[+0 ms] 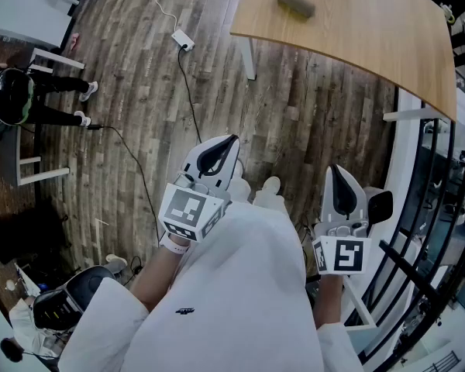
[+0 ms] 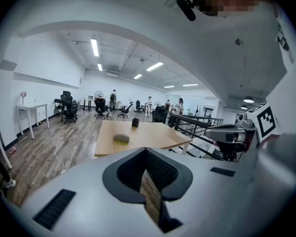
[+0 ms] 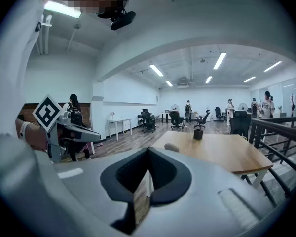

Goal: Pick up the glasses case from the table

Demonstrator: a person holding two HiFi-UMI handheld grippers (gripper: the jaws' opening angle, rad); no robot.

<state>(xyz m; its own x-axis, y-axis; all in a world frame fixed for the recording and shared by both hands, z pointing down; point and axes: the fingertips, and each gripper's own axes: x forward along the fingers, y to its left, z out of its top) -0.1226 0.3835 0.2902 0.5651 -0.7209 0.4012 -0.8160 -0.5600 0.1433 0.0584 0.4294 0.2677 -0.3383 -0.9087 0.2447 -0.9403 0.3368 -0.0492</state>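
Note:
The glasses case, a grey-green oval, lies on the wooden table far ahead of me; it also shows small in the left gripper view and the right gripper view. Both grippers are held close to my body over the floor, well short of the table. My left gripper has its jaws together with nothing between them. The right gripper is likewise shut and empty. Each one points toward the table and slightly down.
A black cup stands farther back on the table. A black railing runs along my right. A cable with a white adapter lies on the wooden floor between me and the table. A person sits at the left.

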